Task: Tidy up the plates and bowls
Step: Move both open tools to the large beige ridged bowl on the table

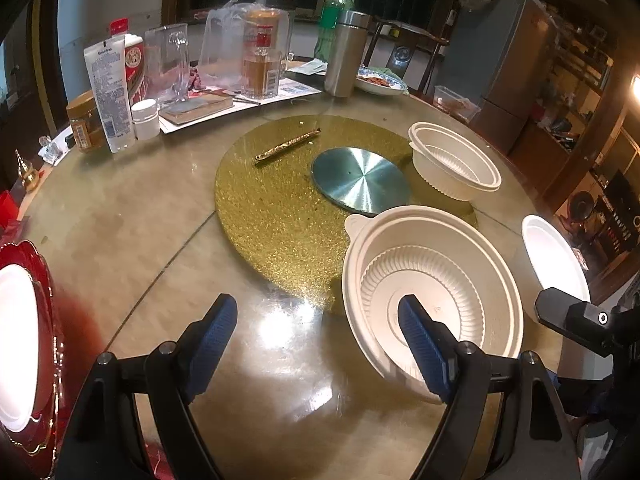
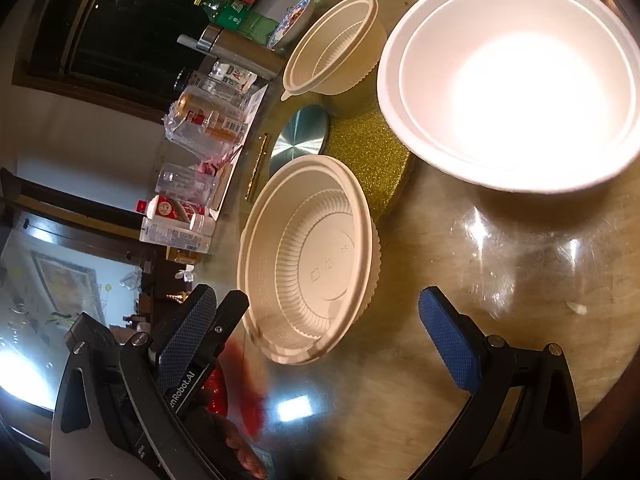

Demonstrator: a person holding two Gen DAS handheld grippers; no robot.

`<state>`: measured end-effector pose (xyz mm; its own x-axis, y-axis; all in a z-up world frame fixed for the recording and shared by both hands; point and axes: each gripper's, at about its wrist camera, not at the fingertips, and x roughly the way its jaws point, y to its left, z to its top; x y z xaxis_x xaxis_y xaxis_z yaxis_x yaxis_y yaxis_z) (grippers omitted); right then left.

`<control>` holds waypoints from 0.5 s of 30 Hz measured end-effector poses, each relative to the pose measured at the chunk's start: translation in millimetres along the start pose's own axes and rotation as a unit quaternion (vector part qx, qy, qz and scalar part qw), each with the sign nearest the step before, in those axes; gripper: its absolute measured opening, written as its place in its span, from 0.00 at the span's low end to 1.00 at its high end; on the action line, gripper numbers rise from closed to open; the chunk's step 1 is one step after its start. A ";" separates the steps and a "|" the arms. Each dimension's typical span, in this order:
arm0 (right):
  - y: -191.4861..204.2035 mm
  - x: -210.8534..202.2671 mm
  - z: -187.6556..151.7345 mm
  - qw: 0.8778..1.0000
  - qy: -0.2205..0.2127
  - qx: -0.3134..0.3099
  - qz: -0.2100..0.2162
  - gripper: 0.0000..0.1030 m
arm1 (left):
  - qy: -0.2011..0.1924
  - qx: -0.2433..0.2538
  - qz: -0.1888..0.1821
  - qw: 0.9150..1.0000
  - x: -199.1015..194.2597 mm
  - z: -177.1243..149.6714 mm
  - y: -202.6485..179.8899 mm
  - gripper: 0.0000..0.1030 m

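Your left gripper [image 1: 316, 320] had its fingers spread, grasping nothing; right gripper [image 2: 320, 320] likewise. Ribbed bowl [image 1: 432, 292] sat at the bench's near edge, overlapping the gold mat [image 1: 272, 208]; second ribbed bowl [image 1: 454, 160] farther in, smooth bowl [image 2: 508, 80] toward the right edge. Straddle the rim squarely before clenching.

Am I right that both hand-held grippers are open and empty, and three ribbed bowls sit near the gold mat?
Almost. Both hand-held grippers, left and right, are open and empty, but the right wrist view shows only two ribbed bowls: the near ribbed bowl and the far ribbed bowl. The third is a smooth white bowl.
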<state>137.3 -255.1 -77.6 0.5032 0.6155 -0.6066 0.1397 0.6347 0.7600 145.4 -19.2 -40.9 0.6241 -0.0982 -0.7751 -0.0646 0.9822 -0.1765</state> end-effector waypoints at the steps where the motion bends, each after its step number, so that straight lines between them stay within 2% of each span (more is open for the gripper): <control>1: 0.2 0.9 0.9 1.000 -0.001 0.000 -0.001 0.99 | 0.000 -0.001 0.000 1.000 1.6 0.1 0.1 0.80; 5: 2.2 3.5 1.8 1.000 -0.005 -0.005 0.006 0.98 | 0.001 -0.007 -0.005 1.000 6.1 0.2 0.1 0.80; 7: 3.8 3.9 2.5 1.000 -0.013 -0.010 0.004 0.94 | -0.003 -0.012 -0.015 1.000 6.8 0.0 0.6 0.80; 9: 3.1 6.5 2.9 1.000 -0.015 -0.011 0.002 0.88 | -0.002 -0.014 -0.017 1.000 8.3 0.3 0.4 0.80; 11: 2.2 10.8 3.1 1.000 -0.012 -0.013 -0.003 0.66 | -0.001 -0.011 -0.013 1.000 10.7 0.0 -0.5 0.80; 13: 0.6 14.9 3.7 1.000 -0.013 -0.013 -0.012 0.58 | 0.003 -0.009 -0.013 1.000 14.2 -0.9 -0.9 0.80; 15: -1.6 16.0 4.6 1.000 -0.015 -0.012 -0.012 0.57 | 0.003 -0.010 -0.009 1.000 17.6 -1.5 -0.1 0.80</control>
<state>149.1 -248.4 -87.4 0.5254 0.5861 -0.6168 0.1321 0.6599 0.7396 155.3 -21.2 -55.4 0.6203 -0.1163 -0.7757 -0.0700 0.9768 -0.2024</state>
